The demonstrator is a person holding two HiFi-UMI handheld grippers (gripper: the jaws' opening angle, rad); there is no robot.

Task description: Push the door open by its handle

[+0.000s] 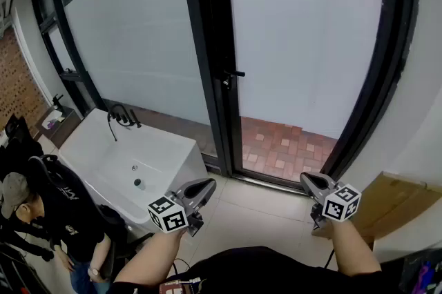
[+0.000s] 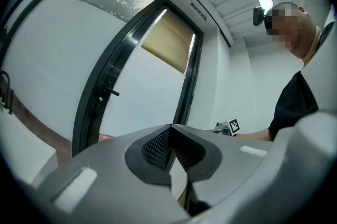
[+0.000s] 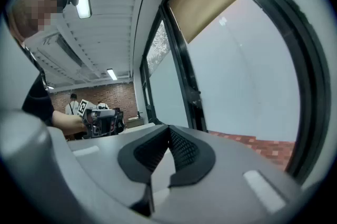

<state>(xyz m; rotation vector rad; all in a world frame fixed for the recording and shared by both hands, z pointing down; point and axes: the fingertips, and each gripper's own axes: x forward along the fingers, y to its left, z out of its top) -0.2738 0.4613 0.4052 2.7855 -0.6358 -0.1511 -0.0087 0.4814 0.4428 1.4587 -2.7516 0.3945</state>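
A frosted glass door in a black frame stands ahead of me, closed. Its small black handle sticks out from the door's left stile at mid height. The handle shows far off in the left gripper view, and the handle also shows in the right gripper view. My left gripper hangs low above the tiled floor, well short of the door, shut and holding nothing. My right gripper is level with it to the right, also shut and holding nothing. Neither touches the door.
A white basin with a black faucet stands to the left of the door. A person in black crouches at the lower left. A cardboard box leans against the right wall. Red brick paving shows past the door's foot.
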